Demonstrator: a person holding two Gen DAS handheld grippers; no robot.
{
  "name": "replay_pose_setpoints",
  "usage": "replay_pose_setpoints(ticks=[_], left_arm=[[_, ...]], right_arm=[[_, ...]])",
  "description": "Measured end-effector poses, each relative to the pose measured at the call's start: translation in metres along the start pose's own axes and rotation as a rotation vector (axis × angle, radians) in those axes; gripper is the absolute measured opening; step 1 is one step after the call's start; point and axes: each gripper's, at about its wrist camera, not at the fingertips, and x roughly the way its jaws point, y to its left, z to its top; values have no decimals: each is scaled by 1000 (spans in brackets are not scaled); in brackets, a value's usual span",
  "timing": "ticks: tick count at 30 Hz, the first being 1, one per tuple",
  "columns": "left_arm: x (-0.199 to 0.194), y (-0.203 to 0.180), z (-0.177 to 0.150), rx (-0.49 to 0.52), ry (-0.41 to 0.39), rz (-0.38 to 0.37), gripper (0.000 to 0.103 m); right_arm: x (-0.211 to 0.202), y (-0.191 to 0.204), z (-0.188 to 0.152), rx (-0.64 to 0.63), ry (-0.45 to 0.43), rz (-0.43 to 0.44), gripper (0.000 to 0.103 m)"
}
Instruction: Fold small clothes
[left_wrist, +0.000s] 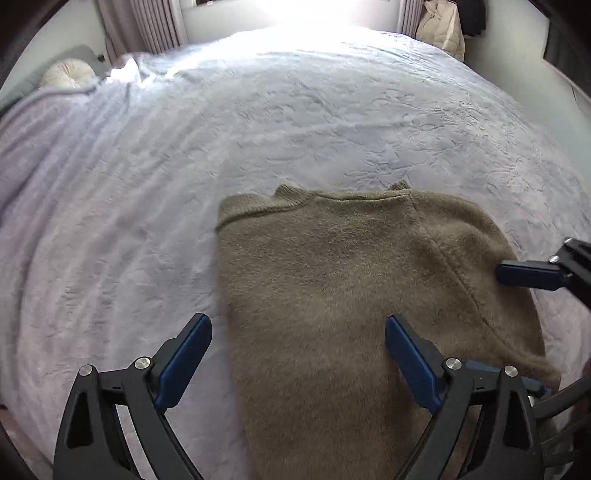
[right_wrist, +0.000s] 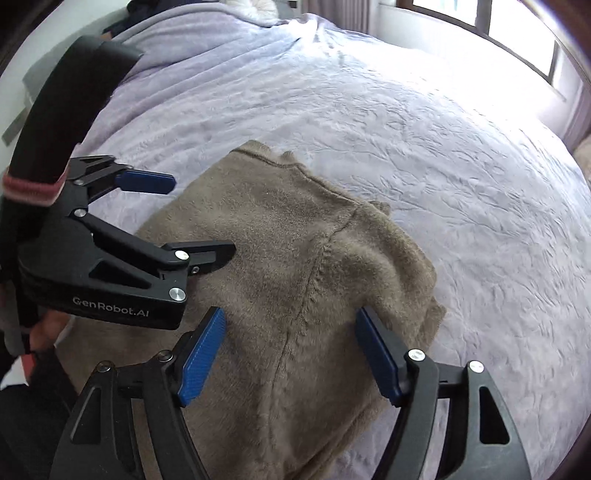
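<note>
1. Sweater (left_wrist: 332, 280) lies flat on the bedspread (left_wrist: 184, 166), near the edge where the person stands, collar toward the far side of the bed and body running back under both grippers.
2. Left gripper (left_wrist: 298, 328) hangs over the sweater's left edge with jaws wide and nothing between them: one finger (left_wrist: 184, 358) is above bare bedspread, the other (left_wrist: 410, 362) above the knit.
3. Right gripper (right_wrist: 290, 325) is also spread and empty, poised over the right shoulder seam (right_wrist: 314, 266); whether its pads touch the fabric cannot be told.
4. Judged from this, the step in hand is reaching down to take hold for a fold, and no grip is made yet.
5. To do it well, each gripper should come down on an edge, not mid-panel, so that it pinches all layers at once.
6. Both grips should sit level across the sweater, so the fold line comes out straight.
7. Lifting should be low and even; thick knit sags and may drag the bedspread into a ridge.
8. In looks, the sweater is olive-brown, fuzzy and thick, with a ribbed collar (left_wrist: 288, 195).
9. Its sides appear already tucked in, leaving a fairly narrow panel, and the right edge (right_wrist: 424, 295) bulges where layers stack.
10. That bulk could slip from a shallow pinch, so a deep bite seems safer.
</note>
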Motion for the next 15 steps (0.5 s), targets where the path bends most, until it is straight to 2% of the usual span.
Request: replay_pose_setpoints(ticks=[2,8,12,15], left_arm=[[-13,-4,-9,9,-10,54,96],[-41,-8,-42,-84,-6,81,96],[-53,-12,-58,-119,-19,100,96],[-58,-9,-65,-143,-23,82,96]], right_arm=[[-14,10,-9,7,6,-57,76],[-50,41,-41,64,27,-118,80],[-56,57,-52,93,36,-149,80],[-58,59,-57,131,44,-160,80]])
